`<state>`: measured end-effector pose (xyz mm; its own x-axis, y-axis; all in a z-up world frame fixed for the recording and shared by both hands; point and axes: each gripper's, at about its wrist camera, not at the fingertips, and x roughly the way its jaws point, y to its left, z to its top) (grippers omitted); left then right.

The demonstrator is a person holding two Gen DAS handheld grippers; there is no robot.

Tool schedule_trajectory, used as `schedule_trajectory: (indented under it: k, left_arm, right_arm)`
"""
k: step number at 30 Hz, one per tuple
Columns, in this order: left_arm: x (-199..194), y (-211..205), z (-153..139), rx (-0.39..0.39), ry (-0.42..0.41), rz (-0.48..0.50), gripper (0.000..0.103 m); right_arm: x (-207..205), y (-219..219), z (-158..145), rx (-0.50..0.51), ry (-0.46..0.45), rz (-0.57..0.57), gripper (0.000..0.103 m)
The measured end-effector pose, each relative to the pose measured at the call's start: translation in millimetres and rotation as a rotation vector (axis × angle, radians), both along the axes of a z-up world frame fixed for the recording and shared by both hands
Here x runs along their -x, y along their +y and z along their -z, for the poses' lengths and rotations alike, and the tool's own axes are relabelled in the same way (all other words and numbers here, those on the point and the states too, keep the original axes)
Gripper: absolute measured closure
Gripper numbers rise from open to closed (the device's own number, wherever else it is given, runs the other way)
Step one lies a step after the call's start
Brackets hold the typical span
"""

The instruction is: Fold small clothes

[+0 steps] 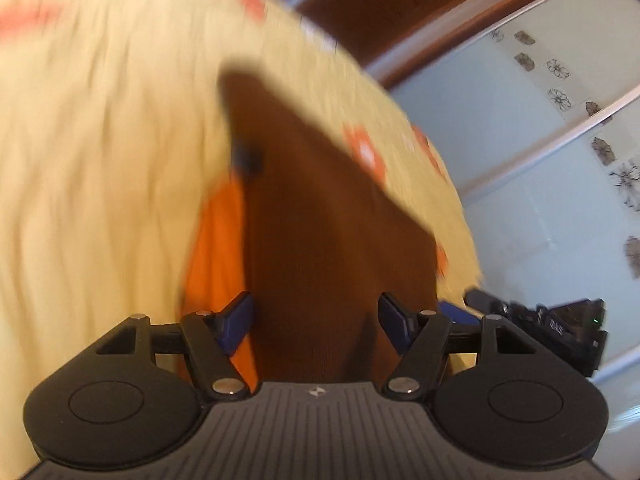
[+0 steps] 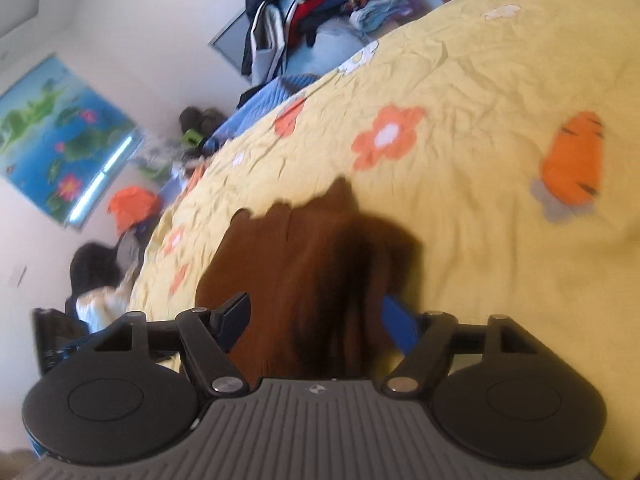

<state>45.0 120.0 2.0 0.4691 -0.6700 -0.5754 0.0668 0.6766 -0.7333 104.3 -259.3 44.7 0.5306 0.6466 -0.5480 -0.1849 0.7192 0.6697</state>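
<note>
The brown garment [image 2: 312, 264] lies on the yellow flowered bedspread [image 2: 460, 92], reaching in between the fingers of both tools. We see our left gripper [image 1: 316, 322] spread with brown cloth in its gap, pads apparently not pressing; our right gripper [image 2: 316, 322] stands likewise apart over a bunched, shadowed fold. We judge the fabric soft, light and limp: it will sag and crumple, not hold shape. Best to pinch it at an edge or corner, both sides evenly.
</note>
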Motion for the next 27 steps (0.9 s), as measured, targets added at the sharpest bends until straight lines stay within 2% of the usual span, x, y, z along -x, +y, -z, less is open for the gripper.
schedule_trajectory:
  k: [2, 3, 4, 5, 6, 8, 9, 11, 12, 13, 14, 16, 17, 18, 19, 20, 22, 24, 26, 27]
  left_arm:
    - [15, -10, 4, 0.017, -0.011, 0.029, 0.036]
    - [17, -17, 3, -0.011, -0.028, 0.037, 0.04]
    - [18, -23, 0, -0.058, -0.037, 0.05, 0.07]
    - [18, -28, -1, -0.109, -0.027, 0.069, 0.084]
    - [18, -28, -5, -0.139, -0.012, 0.08, 0.085]
    - [25, -22, -18, -0.181, -0.031, 0.089, 0.086]
    - [29, -19, -22, -0.209, -0.052, 0.099, 0.086]
    - [35, -16, -18, -0.291, -0.069, 0.109, 0.085]
    - [36, -19, -14, -0.324, -0.076, 0.105, 0.08]
    - [42, -20, -15, -0.326, -0.106, 0.097, 0.078]
    - [48, -18, -20, -0.347, -0.122, 0.084, 0.075]
    - [63, -21, -36, -0.416, -0.168, 0.06, 0.061]
    - [72, -23, -44, -0.442, -0.217, 0.047, 0.057]
    - [80, -26, -53, -0.462, -0.278, 0.042, 0.048]
    - [87, -31, -61, -0.485, -0.345, 0.04, 0.035]
    - [91, -37, -66, -0.51, -0.398, 0.041, 0.031]
    - [89, -53, -70, -0.533, -0.455, 0.072, 0.03]
    - [79, -68, -67, -0.532, -0.448, 0.093, 0.03]
    - [72, -80, -59, -0.541, -0.439, 0.121, 0.03]
    - [69, -87, -55, -0.559, -0.426, 0.132, 0.03]
  right_arm:
    - [16, 1, 2, 0.003, 0.023, -0.035, 0.028]
    - [22, 6, 3, 0.008, 0.031, -0.062, 0.029]
    - [26, 11, 4, 0.018, 0.033, -0.085, 0.032]
    - [31, 19, 7, 0.042, 0.033, -0.114, 0.051]
    - [34, 29, 10, 0.095, 0.038, -0.148, 0.077]
    - [44, 41, 9, 0.2, 0.015, -0.188, 0.081]
    - [49, 41, 4, 0.189, -0.001, -0.205, 0.082]
    - [58, 36, 0, 0.16, -0.013, -0.22, 0.082]
    - [62, 36, 3, 0.172, -0.01, -0.22, 0.082]
    - [64, 39, 11, 0.2, 0.003, -0.22, 0.081]
    - [66, 40, 18, 0.207, 0.004, -0.213, 0.076]
    - [66, 32, 16, 0.138, 0.024, -0.186, 0.063]
    - [65, 27, 9, 0.11, 0.033, -0.158, 0.055]
    - [66, 19, -2, 0.083, -0.003, -0.121, 0.051]
    - [65, 13, -12, 0.066, -0.051, -0.078, 0.05]
    - [60, 6, -21, 0.048, -0.078, -0.039, 0.05]
    - [38, 1, -28, 0.035, -0.071, 0.022, 0.05]
    - [11, 6, -26, 0.052, -0.045, 0.046, 0.05]
    - [-16, 17, -15, 0.068, 0.022, 0.064, 0.05]
    - [-26, 26, -9, 0.083, 0.045, 0.052, 0.063]
